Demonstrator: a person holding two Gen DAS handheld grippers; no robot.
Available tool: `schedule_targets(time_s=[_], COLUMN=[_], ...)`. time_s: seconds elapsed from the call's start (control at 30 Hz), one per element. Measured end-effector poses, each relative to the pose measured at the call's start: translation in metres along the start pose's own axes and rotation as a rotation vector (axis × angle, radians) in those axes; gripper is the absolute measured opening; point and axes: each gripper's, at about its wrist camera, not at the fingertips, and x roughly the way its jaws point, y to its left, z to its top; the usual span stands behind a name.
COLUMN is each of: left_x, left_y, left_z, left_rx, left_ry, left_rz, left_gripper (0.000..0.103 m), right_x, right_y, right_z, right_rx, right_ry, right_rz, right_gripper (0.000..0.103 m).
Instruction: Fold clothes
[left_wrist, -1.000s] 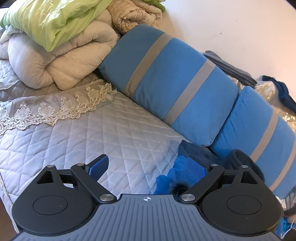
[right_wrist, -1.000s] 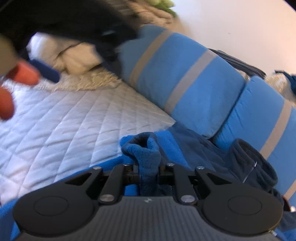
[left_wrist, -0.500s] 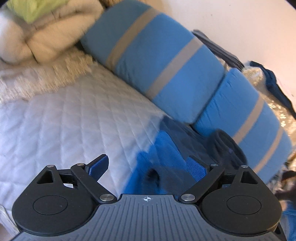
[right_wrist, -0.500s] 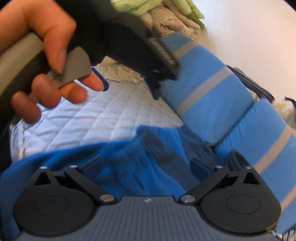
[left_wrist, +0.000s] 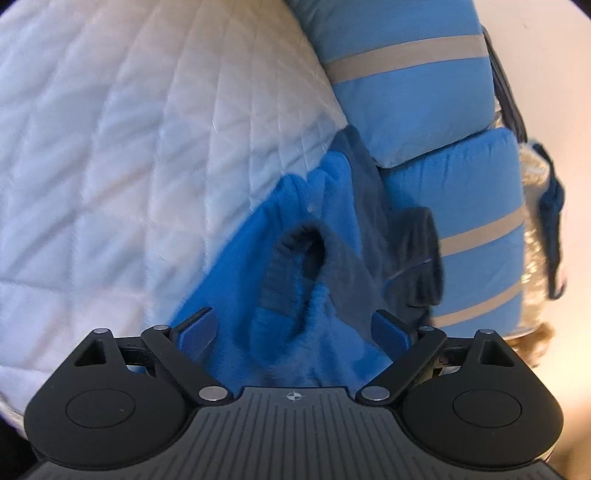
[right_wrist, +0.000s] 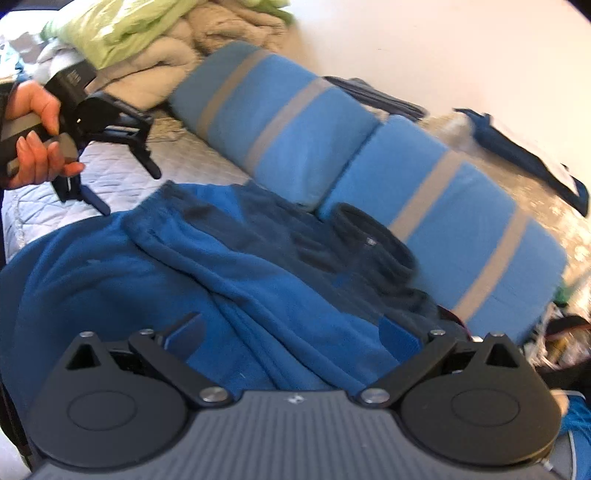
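Observation:
A blue fleece jacket with navy panels and a dark collar lies spread on the quilted bed, against the blue pillows. In the left wrist view its sleeve cuff gapes open right in front of my left gripper, which is open with the fleece between its blue pads. My right gripper is open and empty just above the jacket's body. The right wrist view also shows the left gripper held in a hand over the bed at the jacket's far left edge.
Two blue pillows with grey stripes line the wall behind the jacket. Folded duvets, cream and green, are stacked at the bed's head. White quilted bedspread lies left of the jacket. A dark blue garment lies behind the pillows.
My right gripper let go of the fleece fold, opened and drew back above the jacket. My left gripper swung right and down onto the sleeve cuff, still open.

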Motion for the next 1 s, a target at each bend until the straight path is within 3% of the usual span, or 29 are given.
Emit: schedule_targets(time_s=[0.1,0.4,0.5,0.6,0.77,0.83,0.93,1.0], left_x=[0.010,0.035,0.037,0.036,0.034,0.029,0.013,0.005], left_y=[0.004,0.010,0.016,0.024,0.028,0.028,0.019,0.012], left_z=[-0.002,0.003,0.007,0.010,0.010,0.009,0.004,0.002], left_rx=[-0.036,-0.104,-0.158,-0.211,-0.243,-0.252,-0.181,-0.114], left_ry=[0.026,0.028,0.006,-0.019,-0.026,-0.062,-0.153,-0.176], left_rz=[-0.046,-0.093,-0.139,-0.187,-0.185,-0.156,-0.058,-0.082], left_gripper=[0.091,0.091,0.090,0.081,0.076,0.072,0.072,0.072], right_x=[-0.013,-0.042,-0.046,-0.049,-0.048,-0.047,-0.044,-0.043], right_y=[-0.008,-0.016,-0.014,-0.015,-0.020,-0.020,-0.020,-0.019], right_z=[-0.010,-0.036,-0.041,-0.044,-0.048,-0.049,-0.050,-0.051], right_rx=[0.034,0.099,0.102,0.122,0.163,0.174,0.193,0.191], right_ry=[0.001,0.020,0.020,0.022,0.038,0.046,0.061,0.064], right_rz=[-0.019,-0.047,-0.057,-0.051,-0.043,-0.047,-0.045,-0.045], right_gripper=[0.103,0.103,0.103,0.103,0.103,0.103,0.103,0.103])
